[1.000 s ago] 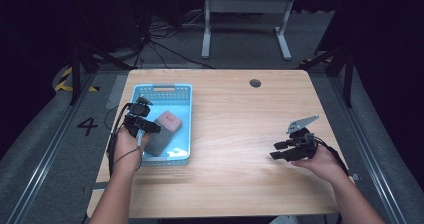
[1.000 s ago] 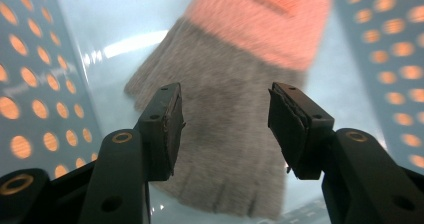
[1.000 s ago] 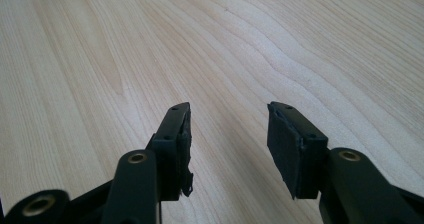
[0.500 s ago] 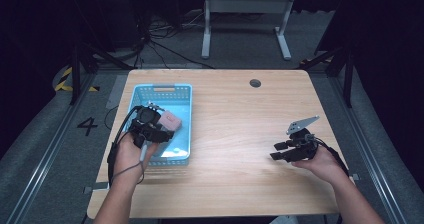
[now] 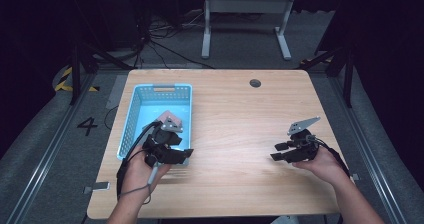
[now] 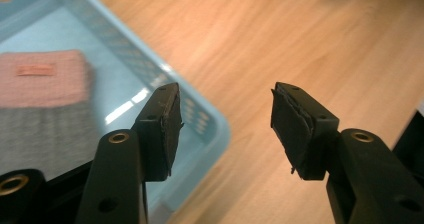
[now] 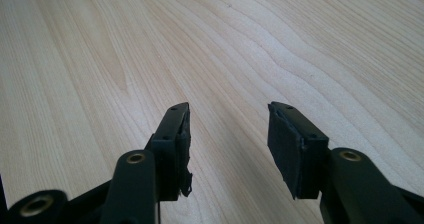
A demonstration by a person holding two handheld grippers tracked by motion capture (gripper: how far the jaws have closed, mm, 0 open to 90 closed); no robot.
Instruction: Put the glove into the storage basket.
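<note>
- Left gripper [image 6: 225, 124]: jaws released, empty, over basket [image 5: 131, 118] corner.
- Pink cloth [image 6: 42, 78] and grey cloth [image 6: 45, 134] lie inside basket.
- Right gripper [image 7: 227, 144]: jaws released, empty, over desk [image 5: 240, 114].
- Likely placing done; next, fetch another item.

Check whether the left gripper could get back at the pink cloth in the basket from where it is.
Probably yes: the left gripper, open and empty, sits at the basket corner, and the pink cloth lies uncovered in it.
</note>
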